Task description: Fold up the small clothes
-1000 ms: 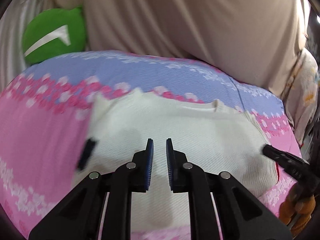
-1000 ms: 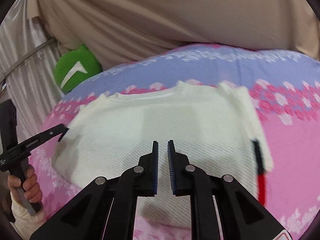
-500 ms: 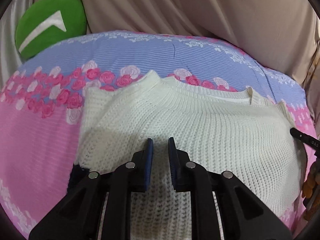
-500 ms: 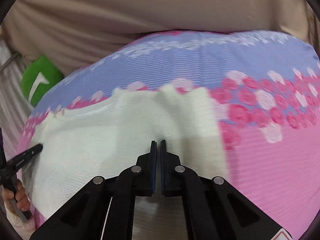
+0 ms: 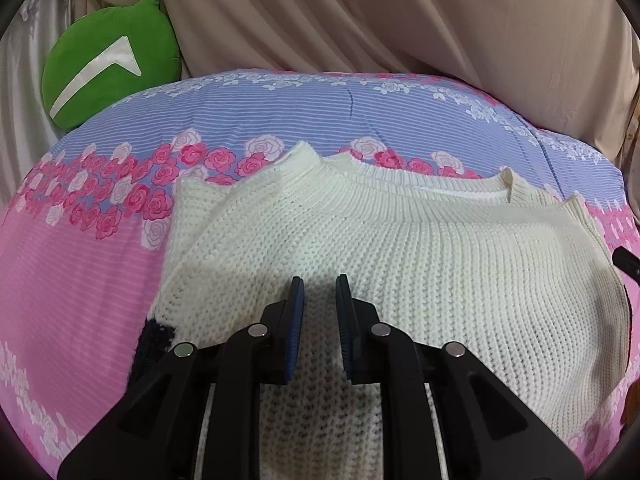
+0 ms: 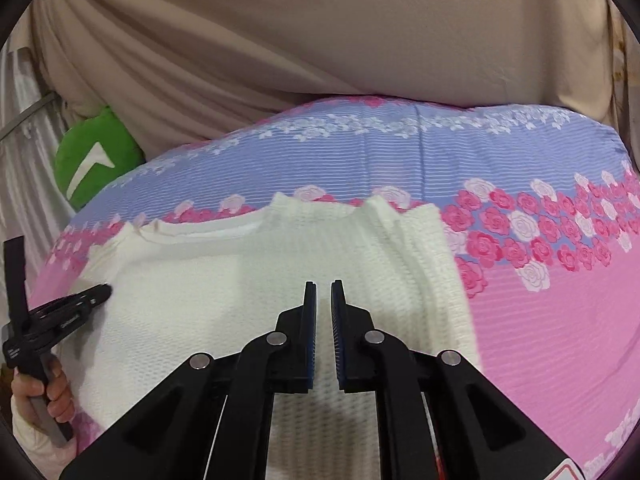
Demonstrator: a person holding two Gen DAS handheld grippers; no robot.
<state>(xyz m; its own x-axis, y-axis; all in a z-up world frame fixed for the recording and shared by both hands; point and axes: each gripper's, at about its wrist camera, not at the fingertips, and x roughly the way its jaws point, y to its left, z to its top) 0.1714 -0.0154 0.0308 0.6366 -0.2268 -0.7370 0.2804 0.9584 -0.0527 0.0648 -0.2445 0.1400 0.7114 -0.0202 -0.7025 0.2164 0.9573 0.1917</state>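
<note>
Cream knit sweater [image 5: 400,264] lies flat mid-frame on the floral quilt [image 5: 80,272], sleeves now folded in. Left gripper [image 5: 320,300] narrowly parted, empty; right gripper [image 6: 323,304] just reopened a crack, empty (next fold pending).

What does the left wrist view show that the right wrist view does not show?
Only the left wrist view shows a dark patch at the white sweater's left edge, and the knit in sharp detail. Only the right wrist view shows a hand gripping the left gripper's handle, and the sweater's folded right side. Both show the sweater on the floral blanket, the green cushion and the beige curtain.
</note>
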